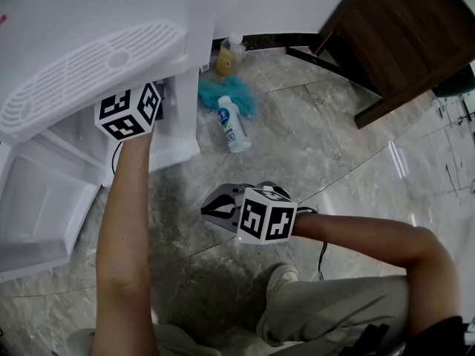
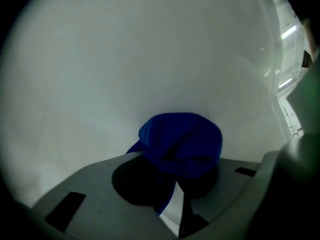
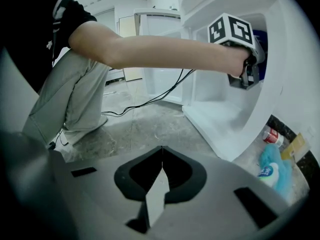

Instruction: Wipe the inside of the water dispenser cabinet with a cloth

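My left gripper (image 2: 176,178) is shut on a bunched blue cloth (image 2: 181,140), which is pressed against the white inner wall of the water dispenser cabinet (image 2: 125,59). In the head view its marker cube (image 1: 130,110) shows at the cabinet's opening (image 1: 174,136), and the jaws are hidden inside. The right gripper view shows the left gripper (image 3: 246,75) reaching into the cabinet (image 3: 225,109). My right gripper (image 3: 161,156) is shut and holds nothing. It hangs over the marble floor (image 1: 211,209), pointing down, apart from the cabinet.
The cabinet's white door (image 1: 44,199) stands open at the left. On the floor by the cabinet lie a white bottle (image 1: 231,128), a teal cloth (image 1: 226,95) and a yellow bottle (image 1: 230,54). Dark wooden furniture (image 1: 401,35) is at the back right. A shoe (image 1: 282,277) and cables are near.
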`<state>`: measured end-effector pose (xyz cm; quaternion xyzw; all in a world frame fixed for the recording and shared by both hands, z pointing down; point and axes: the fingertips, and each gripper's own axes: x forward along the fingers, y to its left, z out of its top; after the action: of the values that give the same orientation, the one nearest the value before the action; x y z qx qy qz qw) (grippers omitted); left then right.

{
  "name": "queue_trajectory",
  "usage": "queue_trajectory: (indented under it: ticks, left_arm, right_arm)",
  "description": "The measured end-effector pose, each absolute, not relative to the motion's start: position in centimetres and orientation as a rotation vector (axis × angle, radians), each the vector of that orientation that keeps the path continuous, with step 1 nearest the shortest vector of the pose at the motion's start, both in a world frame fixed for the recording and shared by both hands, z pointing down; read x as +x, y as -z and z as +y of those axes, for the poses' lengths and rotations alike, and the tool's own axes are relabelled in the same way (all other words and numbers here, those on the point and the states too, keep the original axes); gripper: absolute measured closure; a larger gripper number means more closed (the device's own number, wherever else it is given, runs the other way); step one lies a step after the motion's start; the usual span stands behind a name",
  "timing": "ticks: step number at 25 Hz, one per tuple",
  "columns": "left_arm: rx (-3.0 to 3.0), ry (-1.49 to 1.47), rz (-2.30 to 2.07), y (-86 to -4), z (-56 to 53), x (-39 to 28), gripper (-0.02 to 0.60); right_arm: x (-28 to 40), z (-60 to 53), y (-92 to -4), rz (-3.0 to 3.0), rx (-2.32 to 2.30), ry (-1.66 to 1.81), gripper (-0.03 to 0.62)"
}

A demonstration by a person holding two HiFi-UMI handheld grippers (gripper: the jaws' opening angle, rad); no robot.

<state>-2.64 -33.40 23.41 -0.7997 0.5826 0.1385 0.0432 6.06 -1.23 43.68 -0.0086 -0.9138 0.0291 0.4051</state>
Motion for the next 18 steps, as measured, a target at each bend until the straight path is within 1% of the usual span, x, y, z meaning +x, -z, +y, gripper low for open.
queue_trajectory:
  ticks: [8, 13, 18]
  left_arm:
    - [-2.442, -0.439, 1.823, -24.5, -31.9, -2.2, 0.492]
    - [-2.417, -0.343, 1.846, -24.0, -33.5, -2.7, 0.492]
    - [-2.469, -0.355, 1.841, -24.5, -33.3, -2.5, 0.492]
  right_arm:
    - [4.6, -1.4, -43.3, -2.313, -0.042, -0.032, 0.595]
    - [5.4, -1.2, -43.9, -2.298, -0.046, -0.05, 0.595]
    - [5.9, -1.3, -44.2, -2.28, -0.04, -0.045, 0.595]
